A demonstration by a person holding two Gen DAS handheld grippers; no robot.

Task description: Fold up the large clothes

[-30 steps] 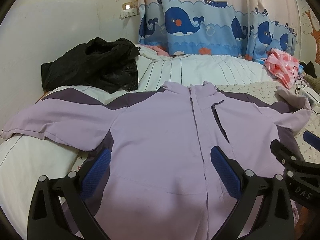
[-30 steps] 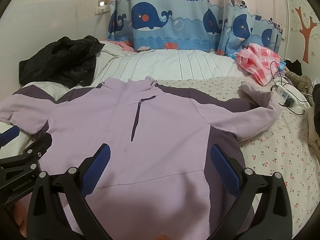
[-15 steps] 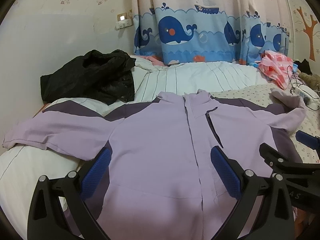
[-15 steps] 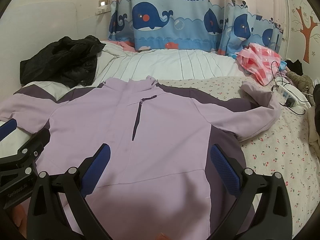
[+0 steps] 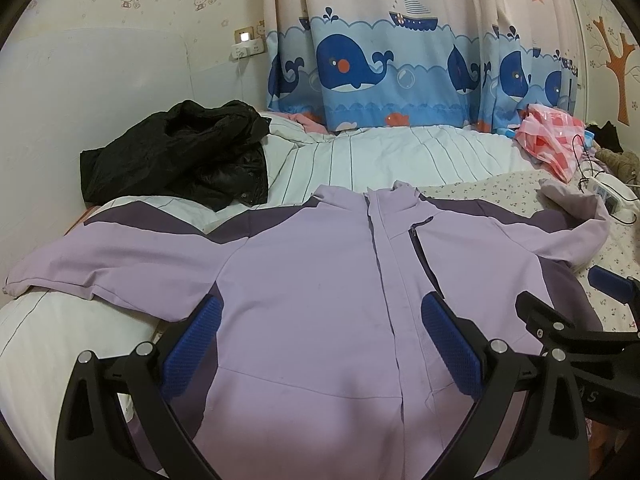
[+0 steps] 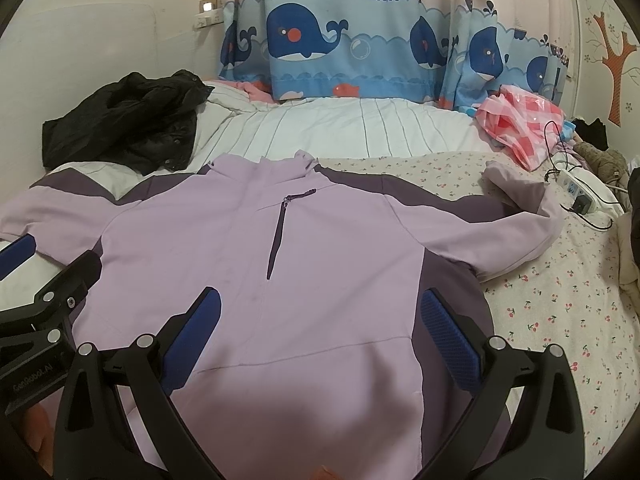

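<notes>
A large lilac jacket (image 5: 320,280) with dark purple shoulder and side panels lies spread face up on the bed, sleeves out to both sides; it also shows in the right wrist view (image 6: 320,260). The right sleeve end (image 6: 516,188) is bent back on itself. My left gripper (image 5: 320,344) is open and empty above the jacket's lower front. My right gripper (image 6: 320,340) is open and empty above the lower right front. Each gripper shows at the edge of the other's view: the right gripper (image 5: 568,320) and the left gripper (image 6: 48,280).
A crumpled black jacket (image 5: 180,156) lies at the back left near the wall. A pink checked cloth (image 6: 520,124) and a white power strip with cables (image 6: 580,188) lie at the back right. A whale-print curtain (image 5: 400,68) hangs behind the bed.
Both grippers have pulled back and tilted up a little, so the jacket sits lower and smaller in view. The jacket has not moved and both jaws stay open.
</notes>
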